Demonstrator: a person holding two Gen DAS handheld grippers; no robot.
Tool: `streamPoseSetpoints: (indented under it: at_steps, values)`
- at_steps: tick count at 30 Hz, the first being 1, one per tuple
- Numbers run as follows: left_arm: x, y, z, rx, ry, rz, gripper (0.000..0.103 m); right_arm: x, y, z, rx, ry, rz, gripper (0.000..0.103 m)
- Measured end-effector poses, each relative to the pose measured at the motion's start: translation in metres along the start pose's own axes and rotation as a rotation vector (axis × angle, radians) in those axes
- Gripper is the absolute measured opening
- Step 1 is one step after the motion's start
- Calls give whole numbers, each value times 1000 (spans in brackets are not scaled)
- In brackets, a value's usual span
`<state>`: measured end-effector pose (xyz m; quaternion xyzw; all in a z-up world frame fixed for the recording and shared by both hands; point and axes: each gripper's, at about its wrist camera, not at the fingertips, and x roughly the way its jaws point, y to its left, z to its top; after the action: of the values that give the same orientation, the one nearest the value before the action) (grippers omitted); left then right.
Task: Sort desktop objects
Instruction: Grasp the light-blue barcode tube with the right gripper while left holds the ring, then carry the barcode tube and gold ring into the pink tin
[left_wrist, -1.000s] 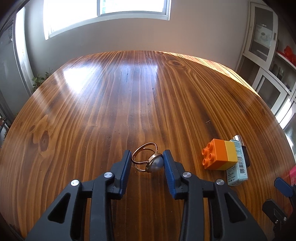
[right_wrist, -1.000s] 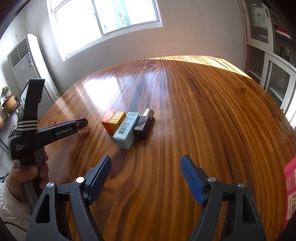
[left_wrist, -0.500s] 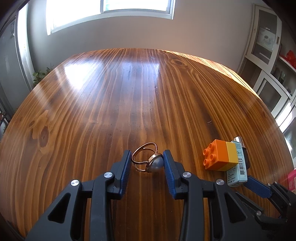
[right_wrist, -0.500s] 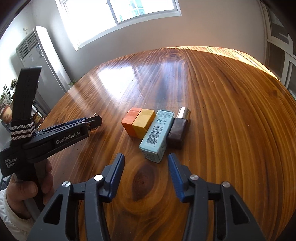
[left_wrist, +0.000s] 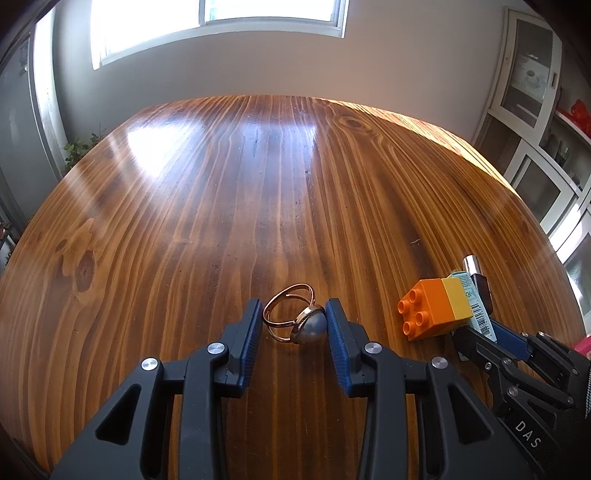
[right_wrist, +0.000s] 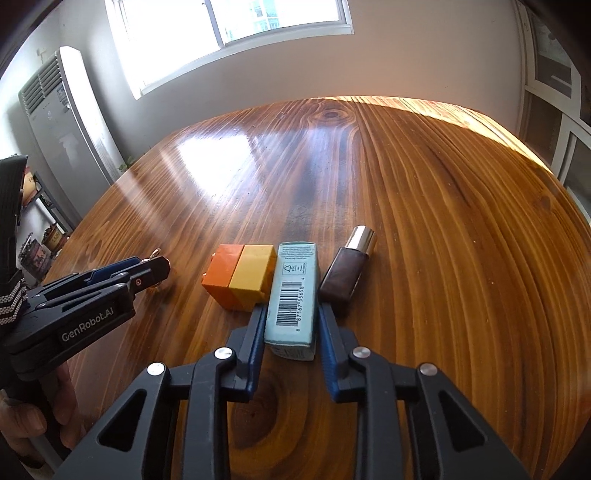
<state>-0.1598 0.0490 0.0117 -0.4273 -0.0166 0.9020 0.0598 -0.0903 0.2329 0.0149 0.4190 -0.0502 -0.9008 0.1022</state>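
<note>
A: Ring (left_wrist: 293, 320) sits on the surface (left_wrist: 229, 221), pinched in the left hand-held gripper (left_wrist: 293, 325) — light, slippery; hold band and stone.

B: Box (right_wrist: 293, 301)?

A: Light card, crushable. The right hand-held gripper (right_wrist: 291, 325) flanks its long sides, closed against it. Barcode shows "87167 55658"; the left one reads "GenRobot.AI".

1. A glossy wooden table (left_wrist: 258, 192) with strong grain and dark knots fills most of both views.
2. A bright window (left_wrist: 218, 22) is set in the pale wall (left_wrist: 406, 62) at 12 o'clock; its glare is reflected on the tabletop.
3. White glass-door cabinets (left_wrist: 532, 110) are seen at 2 o'clock in the left wrist view.
4. A standing air conditioner (right_wrist: 70, 110) is placed at 10 o'clock in the right wrist view, with potted plants (right_wrist: 40, 247) below it.
</note>
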Motion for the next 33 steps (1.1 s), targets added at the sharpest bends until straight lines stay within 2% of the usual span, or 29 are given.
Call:
streamPoseSetpoints:
  at_steps: [7,13,24,33]
  values:
    - [-10,0,1,-3,-20,-9,38,-13,-2,-12,-8,-4,-8,28]
    - [-23,-4,-2,11,-38,-28,38,-40,-12,-32,36,-23,0,27]
    - [-49,-28,-7,69,-75,-81,38,-84,-29,-73,91,-62,-72,27]
    - [-74,-59,-16,151,-112,-151,38,-121,-42,-88,155,-135,-88,27]
